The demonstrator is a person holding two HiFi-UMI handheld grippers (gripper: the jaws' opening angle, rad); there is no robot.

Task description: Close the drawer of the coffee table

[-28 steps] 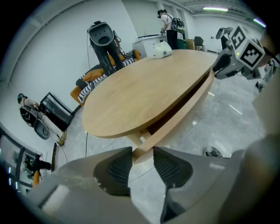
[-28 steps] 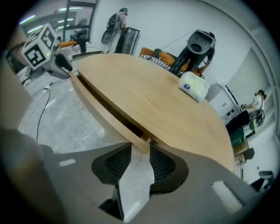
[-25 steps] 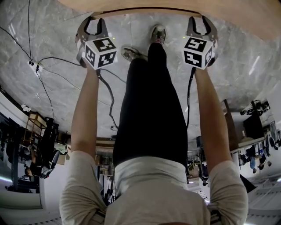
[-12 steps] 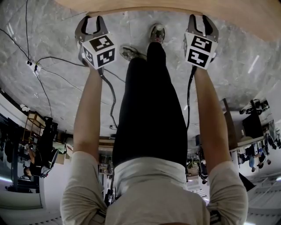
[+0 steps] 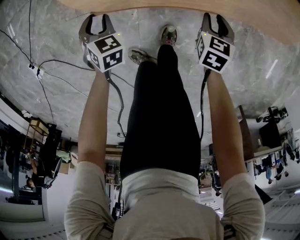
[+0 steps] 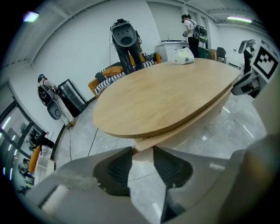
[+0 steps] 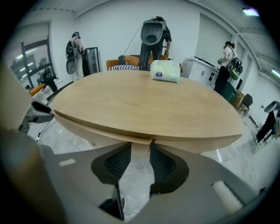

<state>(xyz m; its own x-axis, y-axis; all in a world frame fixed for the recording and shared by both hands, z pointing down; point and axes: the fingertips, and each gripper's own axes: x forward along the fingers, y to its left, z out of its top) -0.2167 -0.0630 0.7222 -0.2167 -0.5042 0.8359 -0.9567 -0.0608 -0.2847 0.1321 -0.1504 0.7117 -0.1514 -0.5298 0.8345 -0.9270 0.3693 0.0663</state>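
Note:
The oval wooden coffee table (image 5: 187, 5) (image 6: 166, 96) (image 7: 144, 100) fills the top edge of the head view. Its pale drawer front (image 7: 87, 127) (image 6: 188, 127) runs just under the tabletop, nearly flush with the rim. My left gripper (image 5: 97, 18) (image 6: 142, 151) has its fingertips up against the drawer front near one end. My right gripper (image 5: 214, 18) (image 7: 140, 146) is against it further along. Both stand open by a narrow gap, and only pale wood and floor show between the jaws.
A white packet (image 7: 165, 71) (image 6: 183, 54) lies on the far side of the tabletop. The holder's legs and shoes (image 5: 161, 93) stand between the two grippers. Black cables (image 5: 51, 70) trail over the grey marble floor at left. People and equipment stands line the room behind the table.
Both grippers have moved forward toward the table edge. The dark strip of drawer under the rim has shrunk, so the drawer has slid inward.

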